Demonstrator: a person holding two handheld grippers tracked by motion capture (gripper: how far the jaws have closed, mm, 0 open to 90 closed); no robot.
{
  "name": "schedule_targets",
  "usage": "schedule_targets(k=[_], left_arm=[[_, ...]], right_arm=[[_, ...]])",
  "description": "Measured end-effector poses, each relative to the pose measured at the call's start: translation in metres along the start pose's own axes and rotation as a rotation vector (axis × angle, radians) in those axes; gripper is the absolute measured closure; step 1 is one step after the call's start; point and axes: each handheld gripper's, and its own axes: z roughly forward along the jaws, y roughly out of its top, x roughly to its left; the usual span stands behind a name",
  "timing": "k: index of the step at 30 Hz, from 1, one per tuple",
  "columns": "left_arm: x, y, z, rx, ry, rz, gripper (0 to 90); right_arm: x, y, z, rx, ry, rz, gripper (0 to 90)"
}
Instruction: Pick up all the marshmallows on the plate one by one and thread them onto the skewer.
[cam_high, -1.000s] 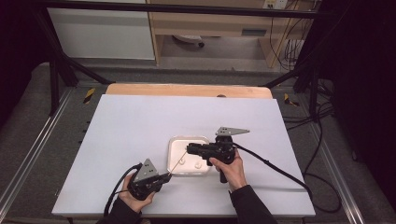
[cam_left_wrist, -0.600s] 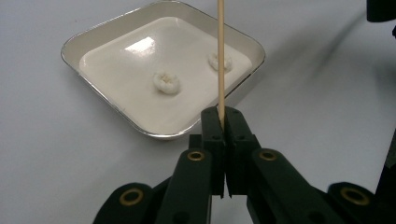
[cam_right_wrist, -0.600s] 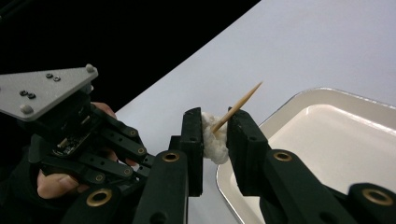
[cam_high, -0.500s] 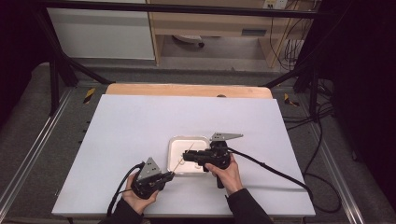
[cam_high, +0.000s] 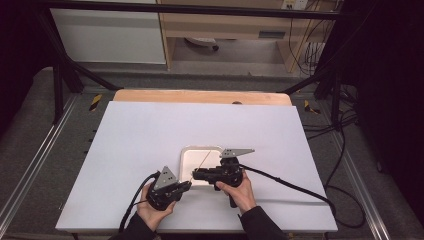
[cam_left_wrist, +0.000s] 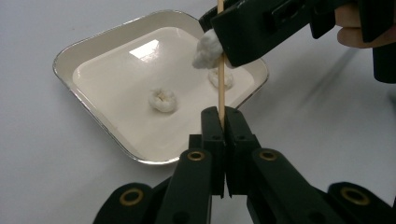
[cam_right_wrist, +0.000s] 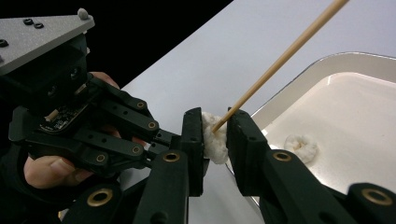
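Note:
A thin wooden skewer (cam_left_wrist: 220, 84) stands up from my left gripper (cam_left_wrist: 223, 116), which is shut on its lower end. The skewer pierces a soft white puff (cam_right_wrist: 212, 140), and my right gripper (cam_right_wrist: 215, 128) is shut on that puff. In the high view the left gripper (cam_high: 187, 185) and right gripper (cam_high: 196, 175) sit tip to tip at the near edge of a white square tray (cam_high: 186, 156), with the skewer (cam_high: 202, 162) slanting over it. Two more white ring-shaped puffs (cam_left_wrist: 163, 100) (cam_left_wrist: 228, 80) lie in the tray (cam_left_wrist: 93, 112).
The tray rests on a white table top (cam_high: 150, 135) with bare surface to the left, right and far side. A black cable (cam_high: 290, 185) trails right from the right gripper. A wooden strip (cam_high: 200, 96) edges the far side.
The right gripper has come down and nearer to the person with the puff, closing in on the left gripper's tips. The left hand has stayed put.

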Motion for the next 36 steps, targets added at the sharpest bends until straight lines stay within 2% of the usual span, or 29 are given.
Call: schedule_targets(k=[9,14,19,24,27,31,36], left_arm=[[0.000,-0.001,0.001,0.003,-0.002,0.000,88.4],[0.002,-0.002,-0.002,0.005,0.003,-0.003,88.4],[0.005,-0.003,-0.005,0.013,0.014,0.000,88.4],[0.009,-0.005,-0.008,0.027,0.021,-0.003,88.3],[0.011,-0.006,-0.009,0.036,0.022,-0.002,88.3],[0.012,-0.007,-0.010,0.046,0.025,-0.002,88.3],[0.014,-0.008,-0.010,0.060,0.022,-0.006,88.3]], right_arm=[[0.001,-0.003,0.001,0.010,-0.008,-0.016,75.2],[0.003,0.001,-0.005,0.000,-0.056,-0.051,59.0],[0.004,0.007,-0.015,-0.012,-0.132,-0.115,40.2],[0.001,0.010,-0.019,0.013,-0.228,-0.174,22.4],[-0.002,0.010,-0.019,0.039,-0.266,-0.200,17.5],[-0.007,0.006,-0.016,0.094,-0.312,-0.231,16.5],[-0.015,-0.002,-0.008,0.170,-0.351,-0.265,23.3]])
